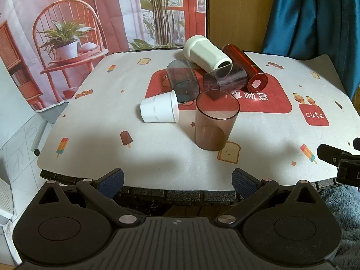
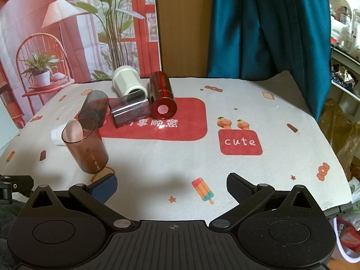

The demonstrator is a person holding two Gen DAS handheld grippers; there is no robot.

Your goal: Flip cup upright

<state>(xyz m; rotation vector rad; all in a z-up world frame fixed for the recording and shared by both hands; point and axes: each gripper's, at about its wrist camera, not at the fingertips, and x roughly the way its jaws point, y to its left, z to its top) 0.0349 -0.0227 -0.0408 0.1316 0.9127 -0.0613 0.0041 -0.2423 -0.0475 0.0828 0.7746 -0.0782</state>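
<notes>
A brown see-through cup (image 1: 214, 121) stands upright, mouth up, on the patterned cloth; it also shows in the right wrist view (image 2: 84, 146). Behind it several cups lie on their sides: a small white cup (image 1: 159, 109), a grey see-through cup (image 1: 182, 81), a clear cup (image 1: 225, 78), a cream cup (image 1: 205, 52) and a shiny red cup (image 1: 246, 68). My left gripper (image 1: 177, 183) is open and empty at the table's near edge, short of the brown cup. My right gripper (image 2: 172, 186) is open and empty over the cloth, right of the brown cup.
The table (image 1: 94, 121) carries a white cloth with a red panel (image 2: 186, 119). A printed backdrop (image 1: 67, 33) hangs behind on the left, a teal curtain (image 2: 258, 27) on the right. Bags and shelves (image 2: 344, 117) stand beyond the table's right edge.
</notes>
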